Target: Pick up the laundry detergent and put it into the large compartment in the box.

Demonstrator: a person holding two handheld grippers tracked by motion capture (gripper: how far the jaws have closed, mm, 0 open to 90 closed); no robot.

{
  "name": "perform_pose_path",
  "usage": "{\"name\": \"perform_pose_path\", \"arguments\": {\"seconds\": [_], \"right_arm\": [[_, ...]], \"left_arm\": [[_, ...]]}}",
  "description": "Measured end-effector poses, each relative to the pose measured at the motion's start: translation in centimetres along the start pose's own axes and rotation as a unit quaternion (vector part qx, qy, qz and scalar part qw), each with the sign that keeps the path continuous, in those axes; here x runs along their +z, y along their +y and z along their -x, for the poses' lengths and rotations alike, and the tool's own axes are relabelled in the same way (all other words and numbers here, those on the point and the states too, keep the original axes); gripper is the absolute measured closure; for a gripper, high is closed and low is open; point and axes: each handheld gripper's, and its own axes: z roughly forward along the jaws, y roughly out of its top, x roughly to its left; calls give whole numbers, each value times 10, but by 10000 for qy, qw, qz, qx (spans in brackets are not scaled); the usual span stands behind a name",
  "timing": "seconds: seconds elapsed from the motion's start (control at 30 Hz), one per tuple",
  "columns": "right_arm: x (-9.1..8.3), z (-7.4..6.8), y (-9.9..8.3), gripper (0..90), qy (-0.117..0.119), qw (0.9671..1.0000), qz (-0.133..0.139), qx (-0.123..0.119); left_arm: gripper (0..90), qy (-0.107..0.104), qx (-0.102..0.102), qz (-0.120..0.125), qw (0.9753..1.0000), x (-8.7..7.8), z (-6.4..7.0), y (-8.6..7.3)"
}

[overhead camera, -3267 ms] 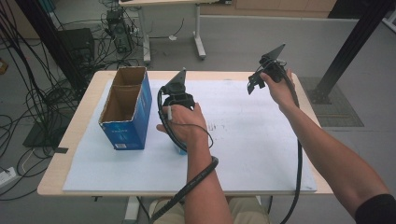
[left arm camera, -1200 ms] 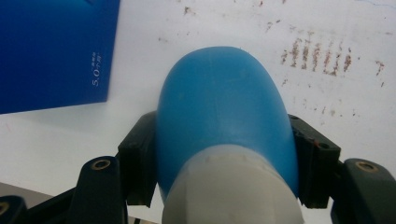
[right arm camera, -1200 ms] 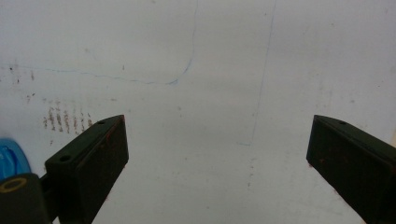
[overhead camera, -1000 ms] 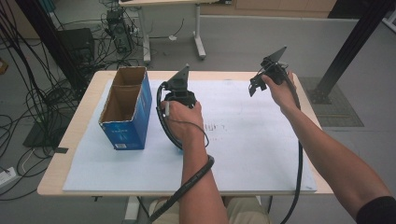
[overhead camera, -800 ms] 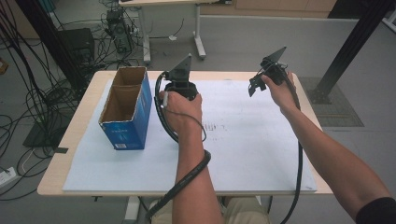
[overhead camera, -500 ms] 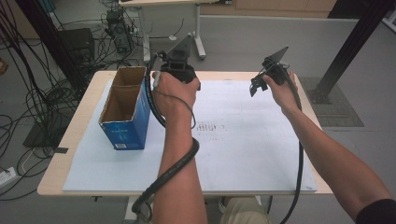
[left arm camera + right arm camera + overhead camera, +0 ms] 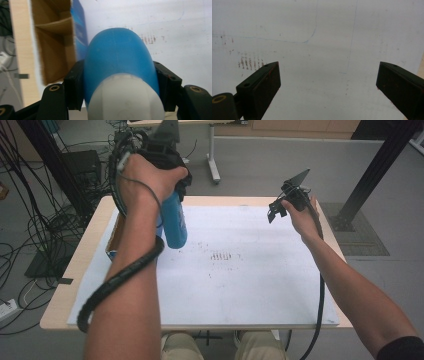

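1. While the person's left hand (image 7: 150, 177) is raised high over the far left part of the table (image 7: 65, 290), the left gripper (image 7: 117, 82) it holds is clamped on a blue bottle (image 7: 172, 222).
2. From the left gripper view, the two black jaws press against opposite sides of the bottle's blue body (image 7: 117, 57), and a pale grey-white cap end (image 7: 125, 100) faces the camera.
3. From the high view, the bottle hangs down from the gripper, its lower end above the white sheet (image 7: 250, 285) that covers most of the tabletop, just beside the open cardboard box (image 7: 112, 232).
4. That box has blue outer sides and a brown inside; the left gripper view shows its interior (image 7: 52, 50) with a cardboard divider across it, to the left of the bottle.
5. Much of the box is hidden behind the left forearm in the high view.
6. At the far right of the sheet, the right hand (image 7: 302, 217) holds the right gripper (image 7: 277, 210) above the surface.
7. Seen in the right gripper view, its jaws stand wide apart with nothing between them, above the bare white sheet.
8. Small brownish marks (image 7: 222, 256) are printed near the sheet's middle, and thin blue pen lines (image 7: 312, 32) show in the right gripper view.
9. A thick black cable (image 7: 120, 280) runs along the left forearm, and another trails below the right arm.
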Motion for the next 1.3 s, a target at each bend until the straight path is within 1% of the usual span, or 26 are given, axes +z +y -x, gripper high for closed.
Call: {"name": "perform_pose_path", "arguments": {"seconds": [0.03,0.07,0.1,0.17,0.2,0.23,0.27,0.3,0.33,0.37,0.47,0.5,0.53,0.57,0.6,0.67,0.77,0.8,1.0,1.07,1.1,1.13,1.2,1.3], "right_arm": [[0,-1,0,55,1,10000,5,3],[-1,-2,-1,55,4,10000,6,21],[-1,-2,-1,55,4,10000,5,15],[-1,-3,-1,55,-4,10000,-4,14],[-1,-4,-2,55,-8,10000,0,22],[-2,-4,-3,55,-9,10000,11,23],[-2,-4,-3,55,-9,10000,11,23],[-3,-3,-3,55,-9,10000,9,32],[-5,-2,-4,55,-15,10000,32,68],[-5,-2,-4,55,-15,10000,32,68],[-8,1,-6,55,-23,9999,56,116],[-9,2,-8,55,-40,9998,80,161],[-9,2,-8,55,-40,9998,80,161],[-10,2,-9,55,-58,9998,77,175],[-10,2,-9,55,-59,9998,77,187],[-11,1,-10,55,-73,9998,82,190],[-12,-1,-11,55,-70,9998,89,173],[-13,-2,-11,55,-69,9998,104,185],[-14,-4,-13,55,-70,9998,108,168],[-15,-4,-13,55,-78,9998,102,179],[-16,-4,-13,55,-80,9998,96,174],[-16,-4,-13,55,-80,9998,96,174],[-17,-3,-13,55,-82,9997,120,180],[-18,-3,-13,55,-81,9997,113,186]], "left_arm": [[371,85,45,-10,10000,-5,1,2],[371,203,102,1,9997,-14,0,5],[371,203,102,1,9997,-14,0,5],[371,273,174,1,9995,-24,-3,10],[372,270,199,14,9994,-28,-5,12],[372,220,235,10,9995,-35,-12,15],[371,220,235,10,9995,-35,-12,15],[371,187,270,7,9995,-38,-15,17],[372,121,284,54,9995,-45,-22,19],[372,121,284,54,9995,-45,-22,19],[371,105,353,72,9993,-53,-30,23],[371,104,342,90,9993,-54,-33,24],[371,110,336,103,9993,-56,-34,24],[371,128,378,85,9992,-57,-36,26],[372,152,388,64,9991,-59,-41,30],[372,144,386,49,9991,-59,-43,31],[371,135,359,29,9993,-60,-52,35],[372,164,346,1,9993,-59,-56,37],[372,252,307,-34,9992,-56,-64,40],[371,245,286,-36,9993,-57,-67,42],[371,217,247,-4,9995,-59,-72,42],[372,217,247,-4,9995,-59,-72,42],[372,217,220,1,9995,-61,-76,44],[371,232,194,3,9995,-62,-78,46]]}}
